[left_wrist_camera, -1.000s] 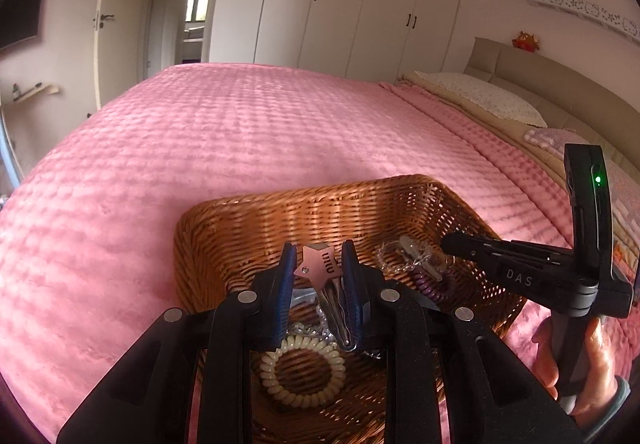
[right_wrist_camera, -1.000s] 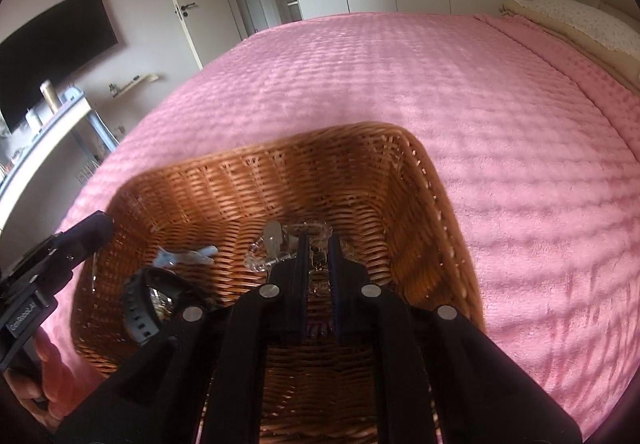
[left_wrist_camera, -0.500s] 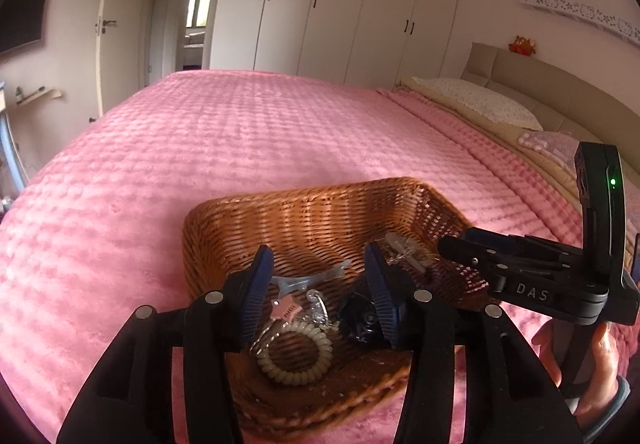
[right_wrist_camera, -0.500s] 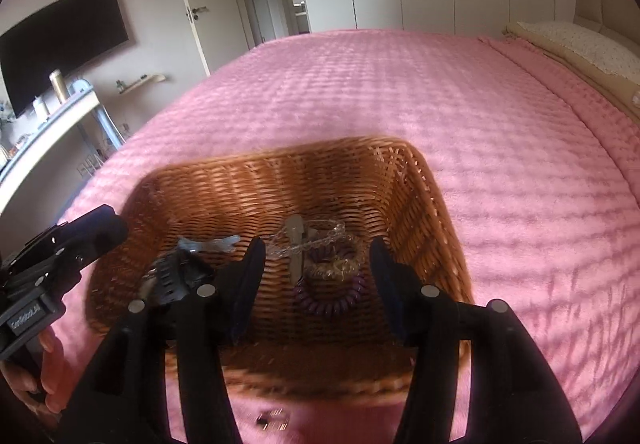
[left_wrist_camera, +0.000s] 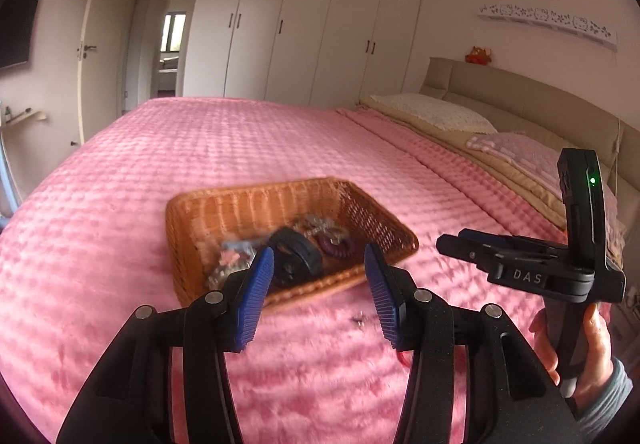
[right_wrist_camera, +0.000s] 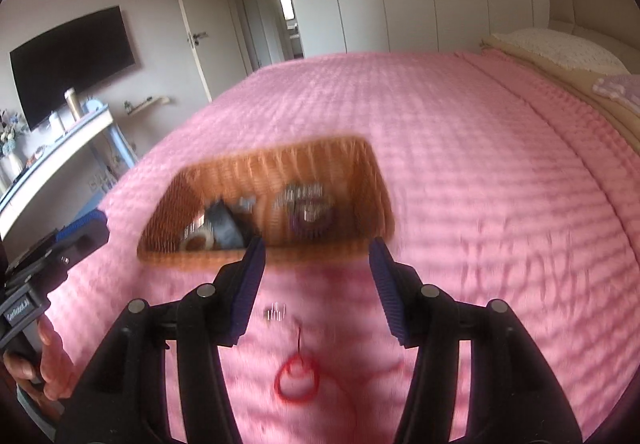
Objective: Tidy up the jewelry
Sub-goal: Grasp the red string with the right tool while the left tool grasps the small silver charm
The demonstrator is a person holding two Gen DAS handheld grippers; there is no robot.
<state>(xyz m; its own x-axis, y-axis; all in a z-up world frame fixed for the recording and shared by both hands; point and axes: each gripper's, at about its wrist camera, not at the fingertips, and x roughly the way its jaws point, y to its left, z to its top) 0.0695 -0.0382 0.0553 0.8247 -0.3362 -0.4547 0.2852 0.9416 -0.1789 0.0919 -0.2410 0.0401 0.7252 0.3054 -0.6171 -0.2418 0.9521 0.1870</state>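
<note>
A wicker basket [left_wrist_camera: 224,206] [right_wrist_camera: 376,180] sits on the pink bedspread and holds several pieces: a black watch [left_wrist_camera: 296,256], a purple coil bracelet [right_wrist_camera: 310,222], a pale coil band and silver items. My left gripper [left_wrist_camera: 318,298] is open and empty, raised in front of the basket. My right gripper [right_wrist_camera: 316,286] is open and empty, also pulled back from the basket; it shows in the left wrist view [left_wrist_camera: 452,242]. A small silver item [right_wrist_camera: 275,313] [left_wrist_camera: 359,320] and a red string bracelet [right_wrist_camera: 297,380] lie on the bedspread in front of the basket.
The pink bedspread [left_wrist_camera: 200,148] stretches far behind and beside the basket. Pillows [left_wrist_camera: 428,112] and a headboard lie at the right. A desk with small objects [right_wrist_camera: 52,148] stands left of the bed. White wardrobes line the far wall.
Both grippers let go of jewelry into the basket, opened wide, and drew back and up from it. The basket now looks smaller and farther.
</note>
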